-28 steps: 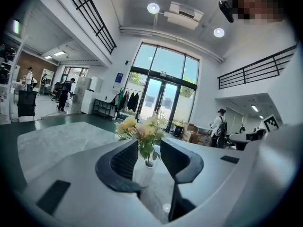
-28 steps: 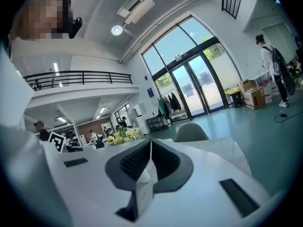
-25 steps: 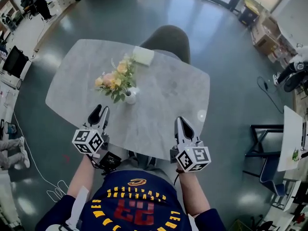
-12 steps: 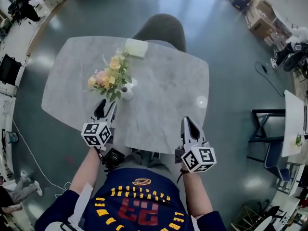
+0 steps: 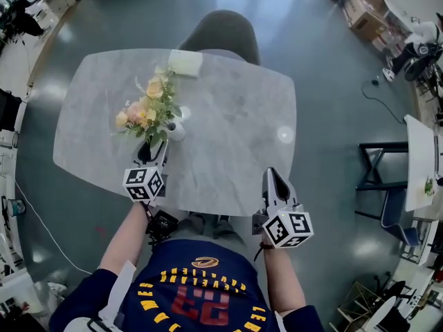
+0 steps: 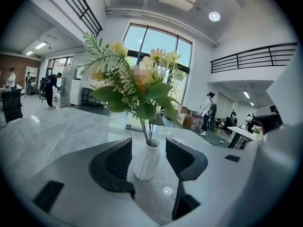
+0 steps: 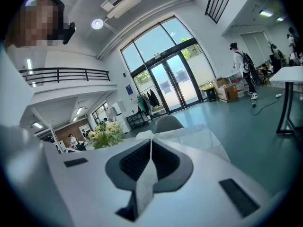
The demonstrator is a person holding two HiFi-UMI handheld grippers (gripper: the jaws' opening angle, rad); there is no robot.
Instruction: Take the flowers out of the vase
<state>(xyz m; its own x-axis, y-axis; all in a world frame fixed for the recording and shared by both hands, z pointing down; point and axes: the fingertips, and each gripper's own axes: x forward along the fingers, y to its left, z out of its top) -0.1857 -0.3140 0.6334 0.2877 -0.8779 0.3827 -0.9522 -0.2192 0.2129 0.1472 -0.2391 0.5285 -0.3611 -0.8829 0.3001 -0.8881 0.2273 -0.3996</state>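
Person seen from above: navy jersey [image 5: 197, 289] with yellow lettering, a small yellow-and-maroon emblem and a maroon number 23. Left claw [image 5: 152, 151] and right claw [image 5: 271, 176]: pale grey shells with black ribbed pads [image 6: 118, 160]. Each bears a white cube [image 5: 144, 184] printed with black square markers. A black module [image 5: 160, 225] sits behind the left cube.

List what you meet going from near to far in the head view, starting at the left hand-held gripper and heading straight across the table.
left hand-held gripper → vase → white block → chair
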